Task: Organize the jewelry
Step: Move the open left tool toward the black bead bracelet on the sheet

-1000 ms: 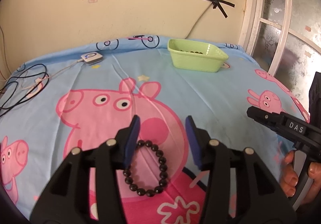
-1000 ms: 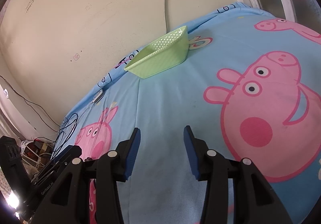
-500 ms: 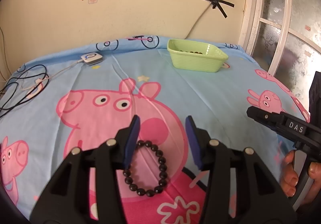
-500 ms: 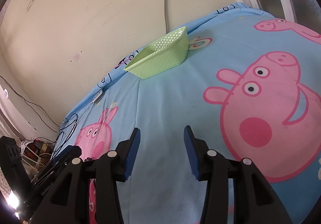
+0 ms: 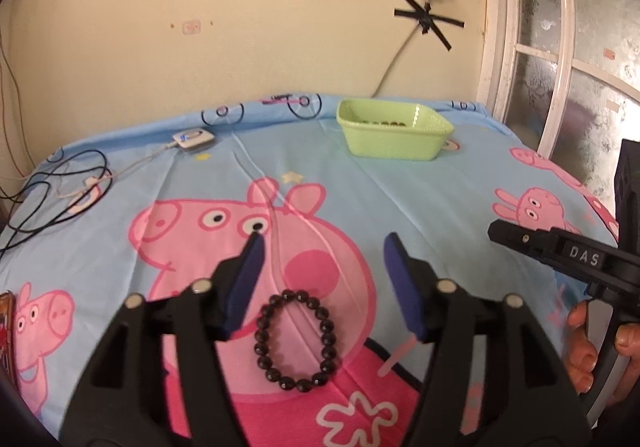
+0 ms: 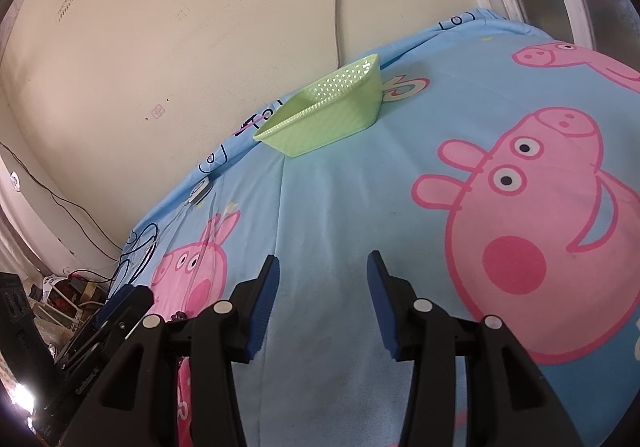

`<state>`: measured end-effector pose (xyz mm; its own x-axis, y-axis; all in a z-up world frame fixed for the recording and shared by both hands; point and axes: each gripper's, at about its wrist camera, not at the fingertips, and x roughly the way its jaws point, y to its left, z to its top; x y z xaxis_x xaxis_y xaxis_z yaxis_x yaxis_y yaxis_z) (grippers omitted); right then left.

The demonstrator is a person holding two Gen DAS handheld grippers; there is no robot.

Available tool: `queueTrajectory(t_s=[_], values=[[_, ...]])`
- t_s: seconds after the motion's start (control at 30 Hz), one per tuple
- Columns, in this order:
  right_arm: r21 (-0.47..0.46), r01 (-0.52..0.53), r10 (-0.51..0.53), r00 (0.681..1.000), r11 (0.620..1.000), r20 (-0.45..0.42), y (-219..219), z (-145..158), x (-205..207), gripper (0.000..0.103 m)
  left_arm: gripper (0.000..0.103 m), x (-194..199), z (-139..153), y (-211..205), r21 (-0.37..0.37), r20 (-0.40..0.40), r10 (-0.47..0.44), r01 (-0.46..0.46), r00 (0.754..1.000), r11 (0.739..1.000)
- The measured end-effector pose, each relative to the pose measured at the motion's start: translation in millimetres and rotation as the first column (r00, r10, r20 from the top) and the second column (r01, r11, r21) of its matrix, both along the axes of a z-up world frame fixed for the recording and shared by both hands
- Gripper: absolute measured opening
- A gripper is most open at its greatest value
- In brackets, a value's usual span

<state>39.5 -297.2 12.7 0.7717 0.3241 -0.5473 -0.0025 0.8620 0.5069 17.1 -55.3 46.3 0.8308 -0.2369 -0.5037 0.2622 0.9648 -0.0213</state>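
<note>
A black bead bracelet [image 5: 296, 341] lies flat on the cartoon-pig bedsheet, below and between the blue pads of my left gripper [image 5: 322, 243]. The jaws are opening and neither pad touches the beads. A green plastic basket [image 5: 394, 135] stands at the far side of the bed near the wall, with a few dark beads showing inside. In the right wrist view the same green basket [image 6: 324, 123] sits ahead, and my right gripper [image 6: 322, 261] hovers open over bare blue sheet with nothing between its pads. The right gripper's black body [image 5: 560, 255] shows at the right edge, held by a hand [image 5: 588, 351].
A white charger puck [image 5: 193, 138] and a tangle of black cables [image 5: 52, 191] lie at the far left of the bed. The wall runs behind the bed, and a white window frame [image 5: 560, 47] stands at the right. A cluttered floor area [image 6: 60, 295] is off the left bed edge.
My left gripper's jaws have spread wider apart around the bracelet, which now lies fully clear of the left pad. The right gripper has not moved.
</note>
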Motion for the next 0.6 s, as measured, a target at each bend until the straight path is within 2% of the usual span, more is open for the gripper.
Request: queueTrajectory(t_s=[0.13, 0.3, 0.53, 0.6], values=[[-0.002, 0.002, -0.002, 1.0, 1.0, -0.002, 0.6, -0.1, -0.4, 0.021, 0.067, -7.4, 4.1, -1.2, 0.011, 0.047, 0.011, -0.011, 0.999, 1.0], [-0.013, 0.0, 0.0, 1.0, 1.0, 0.001, 1.6, 0.7, -0.7, 0.021, 0.067, -10.3, 6.2, -1.8, 0.017, 0.064, 0.022, -0.024, 0.998, 1.0], [-0.048, -0.028, 0.029, 0.999, 0.998, 0.015, 8.6, 2.6, -2.7, 0.022, 0.085, -22.2, 10.8, 0.8, 0.007, 0.127, 0.034, -0.035, 0.991, 0.999], [-0.054, -0.042, 0.043, 0.999, 0.998, 0.021, 11.5, 3.6, -4.8, 0.028, 0.087, -24.4, 11.4, -0.1, 0.009, 0.137, 0.032, -0.034, 0.99, 0.999]])
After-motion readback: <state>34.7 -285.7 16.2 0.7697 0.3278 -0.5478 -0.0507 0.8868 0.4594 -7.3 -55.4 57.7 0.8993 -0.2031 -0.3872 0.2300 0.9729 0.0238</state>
